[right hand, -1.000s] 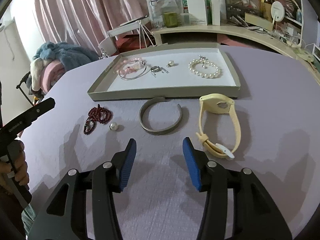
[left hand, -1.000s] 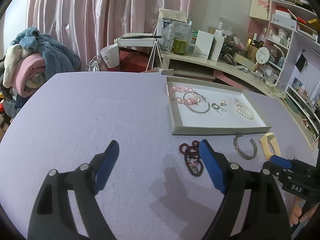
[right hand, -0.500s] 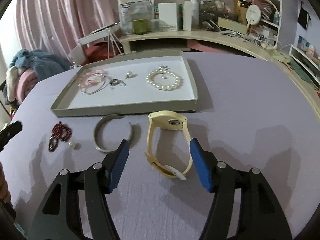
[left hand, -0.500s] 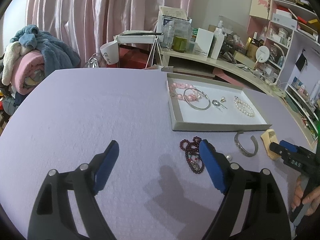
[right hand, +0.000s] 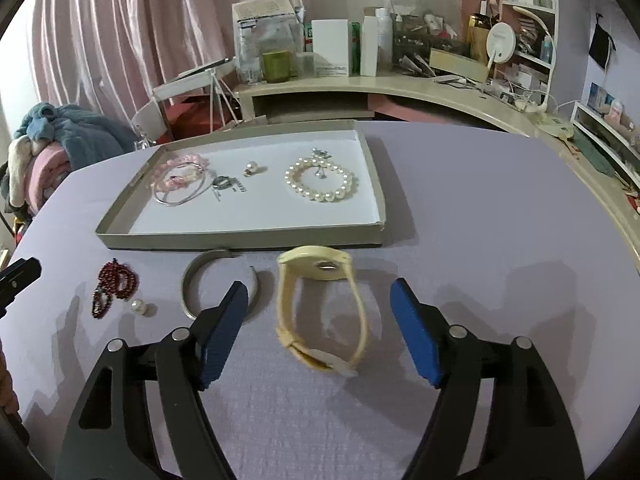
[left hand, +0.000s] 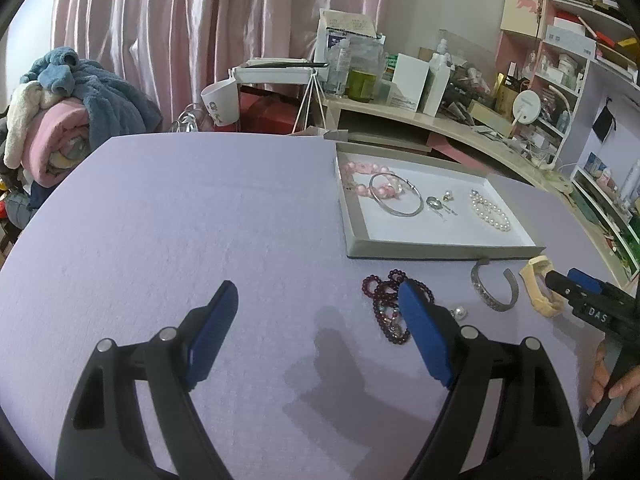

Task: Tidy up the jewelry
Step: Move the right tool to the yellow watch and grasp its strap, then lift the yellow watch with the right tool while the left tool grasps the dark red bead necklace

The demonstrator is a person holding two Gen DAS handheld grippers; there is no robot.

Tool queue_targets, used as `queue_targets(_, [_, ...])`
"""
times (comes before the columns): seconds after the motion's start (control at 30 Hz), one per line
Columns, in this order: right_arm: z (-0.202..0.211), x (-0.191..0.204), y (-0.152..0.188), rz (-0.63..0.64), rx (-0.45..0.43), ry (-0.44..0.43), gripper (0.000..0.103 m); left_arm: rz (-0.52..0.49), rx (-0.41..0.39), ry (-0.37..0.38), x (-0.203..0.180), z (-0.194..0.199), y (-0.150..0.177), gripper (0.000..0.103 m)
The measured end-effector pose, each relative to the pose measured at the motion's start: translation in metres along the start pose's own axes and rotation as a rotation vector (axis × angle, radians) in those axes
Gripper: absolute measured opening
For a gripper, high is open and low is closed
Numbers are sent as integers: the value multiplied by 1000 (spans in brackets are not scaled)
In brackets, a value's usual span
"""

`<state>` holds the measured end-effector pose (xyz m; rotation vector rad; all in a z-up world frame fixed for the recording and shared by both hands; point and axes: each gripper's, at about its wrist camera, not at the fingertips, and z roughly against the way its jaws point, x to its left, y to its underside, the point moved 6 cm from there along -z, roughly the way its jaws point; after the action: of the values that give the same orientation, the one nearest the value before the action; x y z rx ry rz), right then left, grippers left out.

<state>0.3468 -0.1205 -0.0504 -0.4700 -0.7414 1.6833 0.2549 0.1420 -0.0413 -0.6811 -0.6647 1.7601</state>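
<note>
**Both grippers over the lilac table, watch between the right jaws**

The table (right hand: 480,208) fills both views under a lilac cloth; its far corners run off past the fisheye edge. On it sits your shallow grey tray (right hand: 240,238) with a white floor. In the tray: a pink bead bracelet (right hand: 176,168) partly overlaid by a thin silver bangle (right hand: 180,196), a pearl bracelet (right hand: 320,184), and small pieces beside them — a ring, a pearl stud, something silvery at the pearl strand's top — too small to make out properly.

Your left gripper (left hand: 316,320) hovers with its jaws wide and nothing between them. Its right-hand pad covers part of the dark red bead strand (left hand: 380,292), so the strand's full shape is hidden in that view. Just beside it lies a loose pearl (left hand: 460,312).

Your right gripper (right hand: 316,328) has its jaws opening. The cream watch (right hand: 320,268) lies between them on the cloth, its strap looped and slightly blurred; the pads stand clear of it on both sides. The grey open cuff (right hand: 192,284) lies just left of the watch — its near end is hidden behind the left pad.

In the left wrist view your right hand (left hand: 612,376) is cut off at the frame edge.
</note>
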Motion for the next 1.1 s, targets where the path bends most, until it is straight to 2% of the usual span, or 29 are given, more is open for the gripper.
queue_targets(0.37, [-21, -4, 6, -12, 67, 6, 73, -22, 12, 2, -4, -4, 5, 83])
queue_targets(0.4, [-21, -5, 7, -20, 70, 0, 70, -24, 15, 3, -4, -4, 5, 83])
queue_targets(0.43, [-22, -6, 8, -27, 74, -12, 54, -27, 17, 3, -6, -5, 6, 83])
queue_targets(0.47, [-22, -7, 8, -46, 78, -48, 43, -29, 21, 4, -7, -7, 6, 83])
queue_targets(0.57, [-18, -12, 8, -75, 71, -62, 35, -35, 35, 3, -12, -11, 9, 83])
queue_targets(0.93, [-6, -21, 4, -96, 42, -83, 34, -32, 121, -30, -40, -54, 10, 82])
queue_targets(1.1, [-3, -24, 3, -92, 40, -84, 35, -1, 166, -66, -44, -77, 10, 76])
